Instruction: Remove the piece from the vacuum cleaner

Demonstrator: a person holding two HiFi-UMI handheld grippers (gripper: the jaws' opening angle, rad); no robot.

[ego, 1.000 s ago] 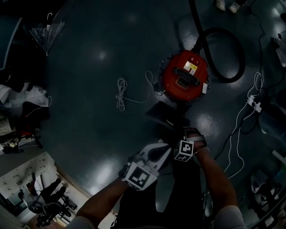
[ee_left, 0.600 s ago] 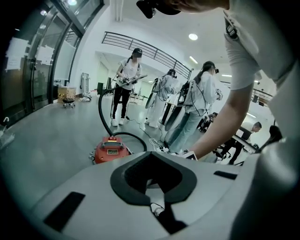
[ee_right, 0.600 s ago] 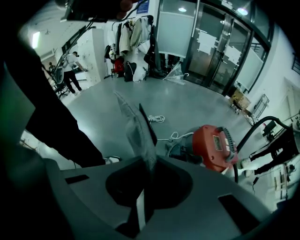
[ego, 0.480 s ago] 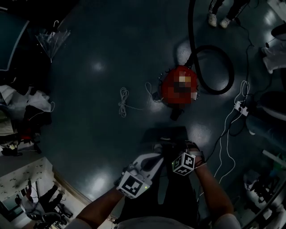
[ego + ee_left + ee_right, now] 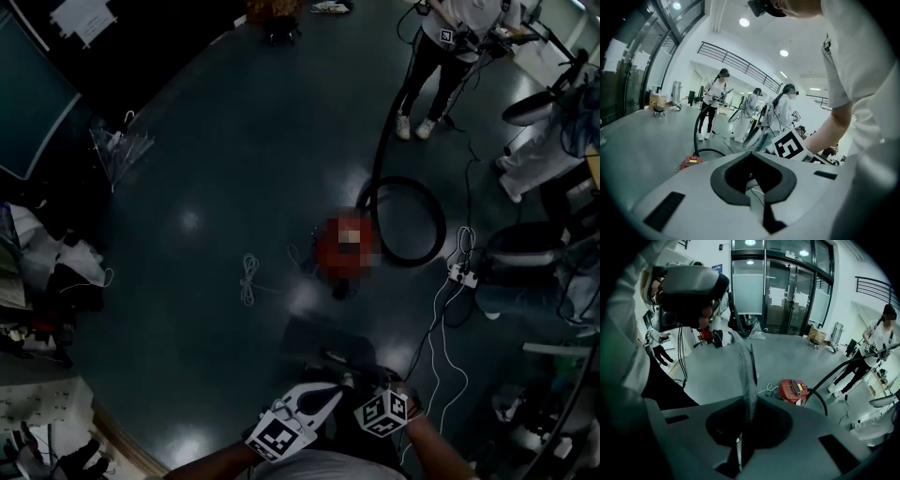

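Removal looks done (judging by how things lie): the piece [image 5: 746, 376], a thin flat dark panel seen edge-on, stands pinched between the nearly closed jaws of the right gripper [image 5: 744, 425]. It is well apart from the red vacuum cleaner [image 5: 793, 390], which sits on the floor [image 5: 187, 187] at its 2 o'clock. In the head view the cleaner lies at 12 o'clock of both grippers, with the hose [image 5: 442, 225] looping at its 2 o'clock. The left gripper [image 5: 752, 180] has its jaws pressed together on nothing, probably idle because one edge pinch carries so light a panel.
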